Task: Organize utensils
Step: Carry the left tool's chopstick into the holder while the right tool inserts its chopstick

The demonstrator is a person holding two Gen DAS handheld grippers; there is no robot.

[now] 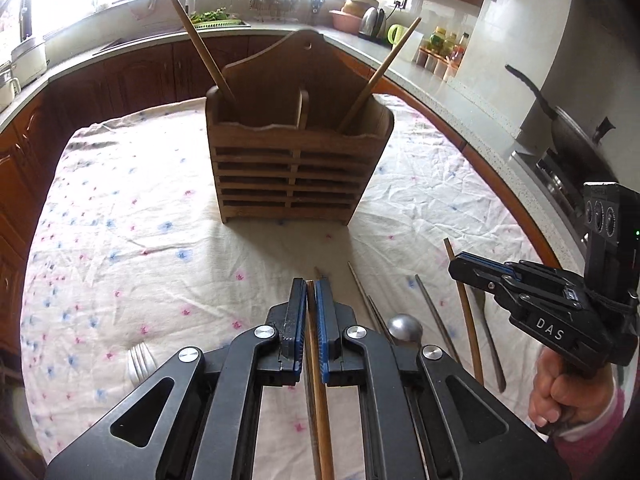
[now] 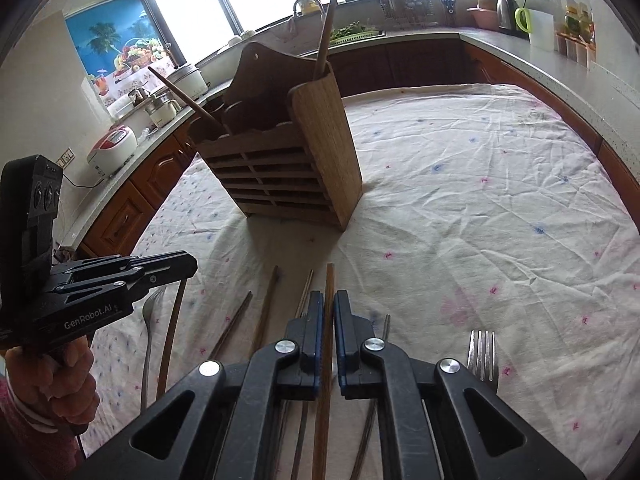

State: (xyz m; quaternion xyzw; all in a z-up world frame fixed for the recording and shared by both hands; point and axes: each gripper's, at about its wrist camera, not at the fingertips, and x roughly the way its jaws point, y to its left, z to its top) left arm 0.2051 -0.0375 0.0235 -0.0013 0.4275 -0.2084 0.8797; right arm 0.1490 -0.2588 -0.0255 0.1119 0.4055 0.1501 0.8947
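Above tablecloth [image 1: 160,220], chopstick [image 1: 316,360] (wooden) between left hand-held gripper [image 1: 308,292].

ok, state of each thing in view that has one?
left gripper: shut on a chopstick
right gripper: shut on a wooden chopstick
wooden holder: upright, one stick leaning in each compartment
fork: flat on cloth
loose chopsticks: flat on cloth

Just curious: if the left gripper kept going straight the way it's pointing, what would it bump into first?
Probably the flowered tablecloth, just short of the wooden utensil holder. The left gripper, shut on a chopstick, tilts downward; depth is hard to judge.
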